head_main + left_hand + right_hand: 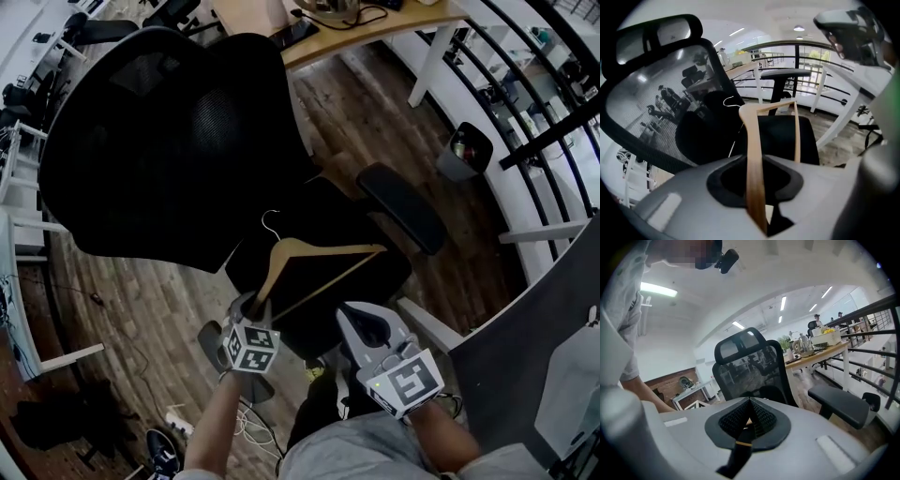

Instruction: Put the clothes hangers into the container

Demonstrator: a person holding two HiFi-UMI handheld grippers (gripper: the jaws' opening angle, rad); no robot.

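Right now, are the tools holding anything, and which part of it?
The left tool grips the wooden hanger by the end of one arm. The right tool is shut and empty.

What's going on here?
A person works two handheld grippers above a black mesh office chair. The left gripper has its fingers clamped on one arm of a light wooden clothes hanger with a metal hook, holding it over the seat. The right gripper is shut and empty. No container is in view.
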